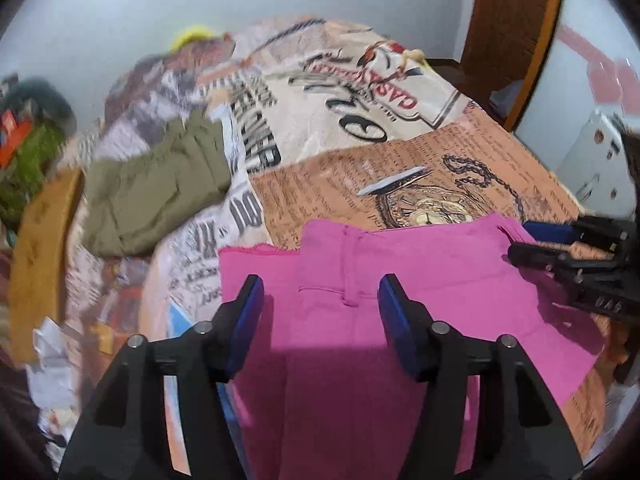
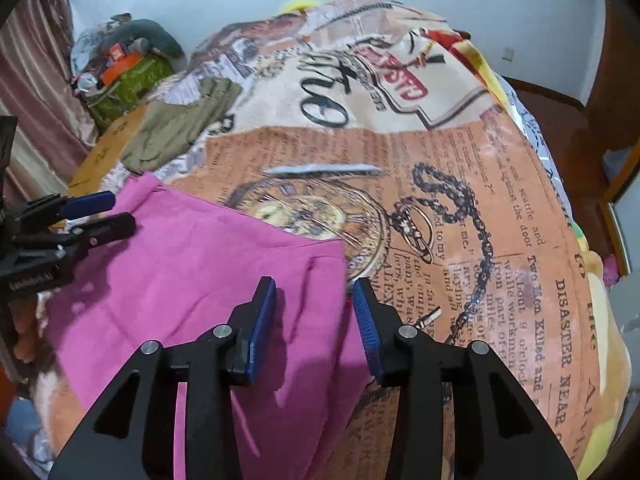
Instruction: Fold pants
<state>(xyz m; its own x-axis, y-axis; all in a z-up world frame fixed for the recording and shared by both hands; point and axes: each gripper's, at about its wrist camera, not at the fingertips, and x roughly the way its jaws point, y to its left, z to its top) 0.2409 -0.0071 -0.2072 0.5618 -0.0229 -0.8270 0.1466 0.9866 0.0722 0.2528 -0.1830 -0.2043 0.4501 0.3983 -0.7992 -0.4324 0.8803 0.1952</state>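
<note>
Pink pants [image 1: 352,320] lie flat on a newspaper-print blanket [image 1: 360,168] on a bed, waistband at the far edge. My left gripper [image 1: 320,292] is open and empty, hovering over the waistband area. In the right wrist view the pink pants [image 2: 192,272] fill the lower left. My right gripper [image 2: 314,292] is open and empty above their right edge. The right gripper also shows at the right of the left wrist view [image 1: 560,248], and the left gripper at the left of the right wrist view [image 2: 100,212].
Folded olive-green pants [image 1: 156,196] lie on the blanket at the far left; they also show in the right wrist view [image 2: 180,128]. A pile of clutter [image 2: 120,64] sits by the wall. A wooden door frame [image 1: 512,40] stands at the right.
</note>
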